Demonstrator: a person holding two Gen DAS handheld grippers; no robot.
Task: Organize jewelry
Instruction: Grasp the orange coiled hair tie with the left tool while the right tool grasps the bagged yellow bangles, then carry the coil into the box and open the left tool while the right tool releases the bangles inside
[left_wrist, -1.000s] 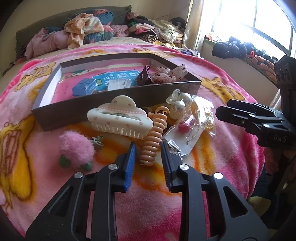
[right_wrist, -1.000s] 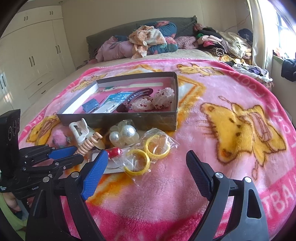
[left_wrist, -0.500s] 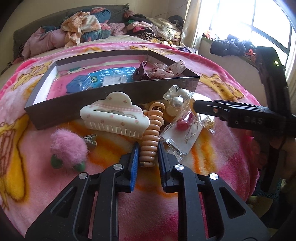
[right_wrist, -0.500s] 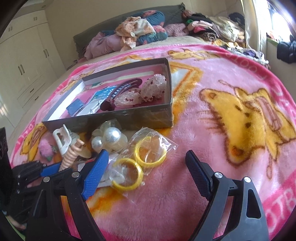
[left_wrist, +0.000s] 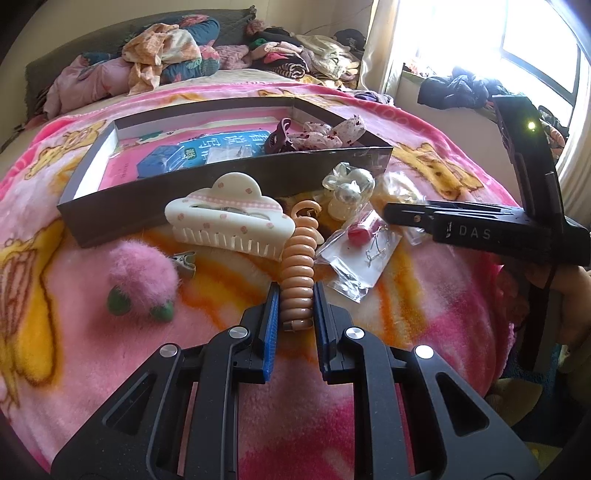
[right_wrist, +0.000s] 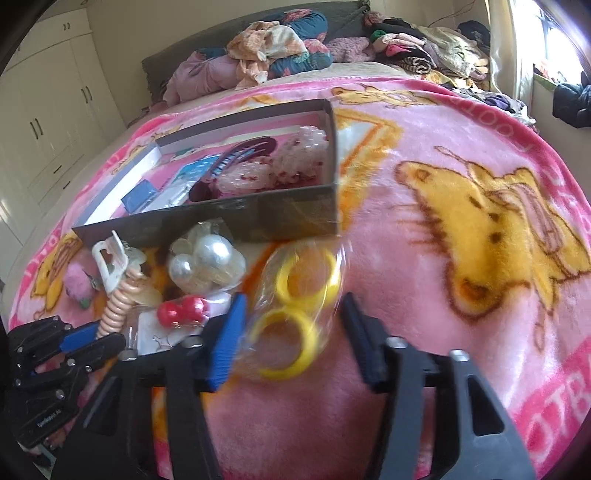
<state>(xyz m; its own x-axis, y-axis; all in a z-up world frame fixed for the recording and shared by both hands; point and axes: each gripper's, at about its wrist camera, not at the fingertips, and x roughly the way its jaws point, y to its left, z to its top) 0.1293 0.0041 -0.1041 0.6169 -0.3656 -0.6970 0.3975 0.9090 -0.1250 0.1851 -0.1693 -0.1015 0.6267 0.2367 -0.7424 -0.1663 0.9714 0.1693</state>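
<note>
The left hand-held gripper (left_wrist: 295, 295) has narrowed onto the near end of the peach spiral hair tie (left_wrist: 298, 269), its pads now touching it. The right hand-held gripper (right_wrist: 295, 314), still open, has advanced to straddle the bagged yellow rings (right_wrist: 295, 306). Both pickups look imminent; the box (left_wrist: 147, 206) lies just ahead.

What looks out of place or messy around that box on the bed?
Most pieces lie outside the dark box, heaped on the pink blanket against its near wall: a white claw clip, peach spiral hair tie, bagged pearl baubles and bagged yellow rings. Nothing looks broken.
</note>
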